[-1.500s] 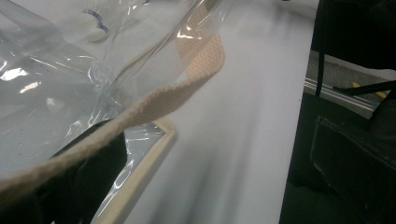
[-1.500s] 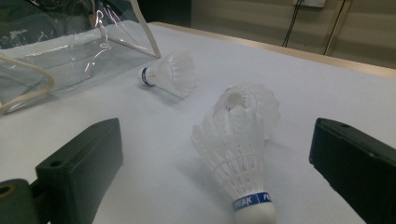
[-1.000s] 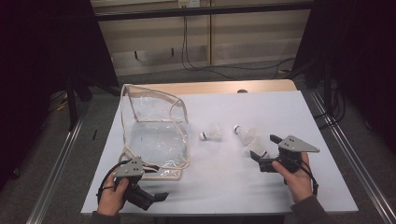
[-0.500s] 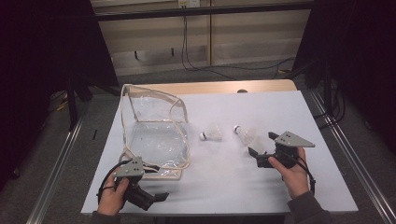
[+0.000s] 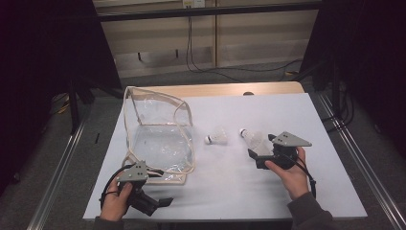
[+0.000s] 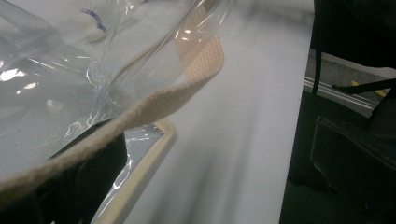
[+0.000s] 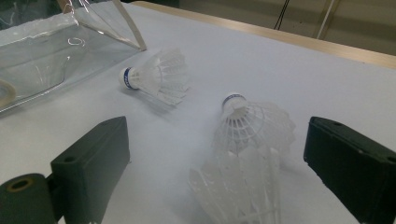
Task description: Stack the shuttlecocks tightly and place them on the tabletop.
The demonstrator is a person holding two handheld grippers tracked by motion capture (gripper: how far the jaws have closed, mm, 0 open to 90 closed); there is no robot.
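Three white shuttlecocks lie on the counter (image 5: pixel 230 191), plus one clear bag (image 5: pixel 158 139) to their left. Each has a cork tip with a blue band and a feather skirt. The left shuttlecock (image 5: pixel 218 136) lies on its side, cork to the near left. The middle shuttlecock (image 7: pixel 252 123) points its cork far and left; a third (image 7: pixel 243 186) lies nearer, skirt toward the camera. Both sit between the right gripper's (image 7: pixel 224 158) fingers, spread wide apart. The left gripper (image 5: pixel 143 199) rests by the bag's near edge; its fingers' state I cannot tell.
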